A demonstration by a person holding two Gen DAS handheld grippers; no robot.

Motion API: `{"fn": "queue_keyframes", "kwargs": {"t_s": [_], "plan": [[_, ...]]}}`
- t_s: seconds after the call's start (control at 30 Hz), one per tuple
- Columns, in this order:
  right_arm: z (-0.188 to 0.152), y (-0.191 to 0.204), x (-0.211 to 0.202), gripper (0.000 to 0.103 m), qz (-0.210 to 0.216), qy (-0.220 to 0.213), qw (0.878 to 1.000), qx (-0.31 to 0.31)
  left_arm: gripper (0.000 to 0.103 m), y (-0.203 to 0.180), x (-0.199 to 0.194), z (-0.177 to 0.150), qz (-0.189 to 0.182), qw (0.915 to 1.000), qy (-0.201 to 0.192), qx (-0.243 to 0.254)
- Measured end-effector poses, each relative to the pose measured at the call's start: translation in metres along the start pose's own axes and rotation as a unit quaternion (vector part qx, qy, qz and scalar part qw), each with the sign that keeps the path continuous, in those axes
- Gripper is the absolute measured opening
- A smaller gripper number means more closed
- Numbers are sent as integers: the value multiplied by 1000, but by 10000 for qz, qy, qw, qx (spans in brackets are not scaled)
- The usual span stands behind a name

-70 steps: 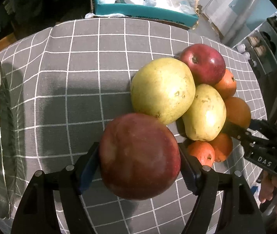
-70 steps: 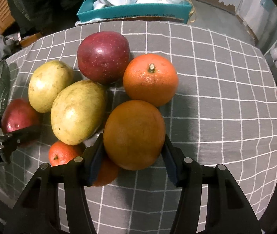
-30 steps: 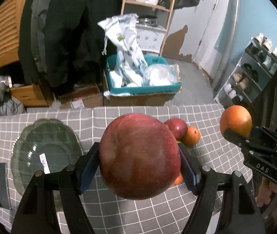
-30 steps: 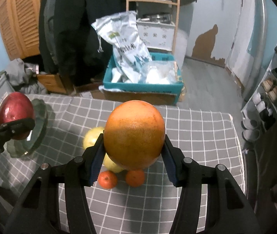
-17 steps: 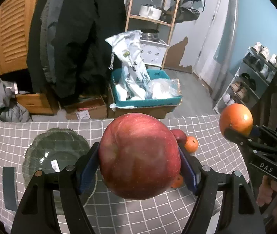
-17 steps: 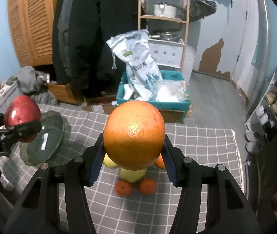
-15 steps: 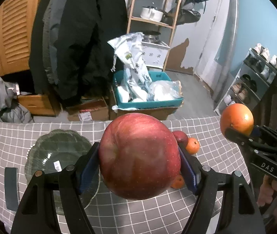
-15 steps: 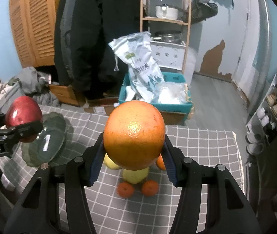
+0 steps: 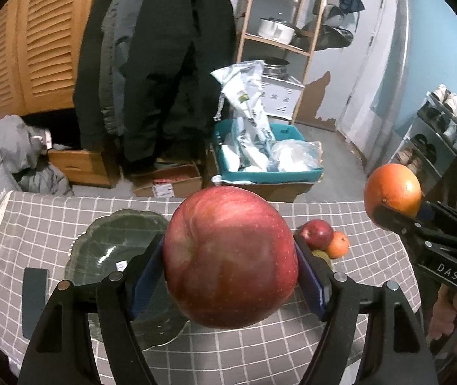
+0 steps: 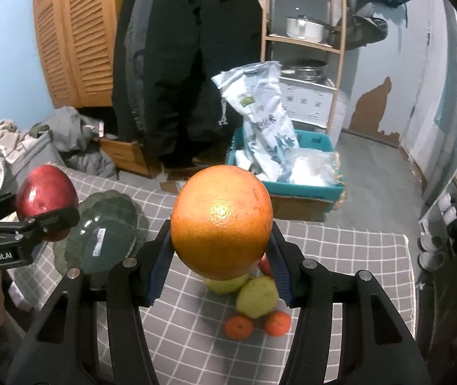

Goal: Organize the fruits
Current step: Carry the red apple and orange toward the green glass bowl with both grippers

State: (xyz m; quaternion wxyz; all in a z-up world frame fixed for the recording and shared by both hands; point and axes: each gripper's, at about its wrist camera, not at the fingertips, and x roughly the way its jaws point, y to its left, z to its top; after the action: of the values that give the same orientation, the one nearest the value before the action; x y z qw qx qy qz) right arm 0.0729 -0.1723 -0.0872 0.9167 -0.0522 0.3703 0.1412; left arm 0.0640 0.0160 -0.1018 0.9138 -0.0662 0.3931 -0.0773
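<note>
My left gripper (image 9: 230, 276) is shut on a large red apple (image 9: 228, 266), held high above the grey checked tablecloth (image 9: 292, 349). My right gripper (image 10: 218, 256) is shut on a big orange (image 10: 222, 221), also well above the table. A dark green glass plate (image 9: 112, 247) lies on the cloth below and left of the apple. The remaining pile sits on the cloth: a second red apple (image 9: 316, 233), a small orange (image 9: 337, 245), two yellow-green pears (image 10: 257, 296) and two small tangerines (image 10: 239, 327). Each gripper with its fruit shows at the edge of the other's view.
A dark flat object (image 9: 34, 301) lies on the cloth left of the plate. Beyond the table's far edge stand a teal bin (image 9: 267, 163) with bags, a cardboard box, hanging dark coats, a wooden shelf (image 10: 305, 45) with pots and a shoe rack at the right.
Both grippers have risen and drawn back from the table with their fruits. The plate and the fruit pile look smaller and lower; more of the room shows.
</note>
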Motion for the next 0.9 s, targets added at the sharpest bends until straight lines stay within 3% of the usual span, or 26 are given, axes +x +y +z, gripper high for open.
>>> {"fn": "queue_keyframes", "kwargs": {"t_s": [0.9], "plan": [[27,102,73,55,719,514,9952,-431,77,117,8,-26,825,9932,355,-738]]}}
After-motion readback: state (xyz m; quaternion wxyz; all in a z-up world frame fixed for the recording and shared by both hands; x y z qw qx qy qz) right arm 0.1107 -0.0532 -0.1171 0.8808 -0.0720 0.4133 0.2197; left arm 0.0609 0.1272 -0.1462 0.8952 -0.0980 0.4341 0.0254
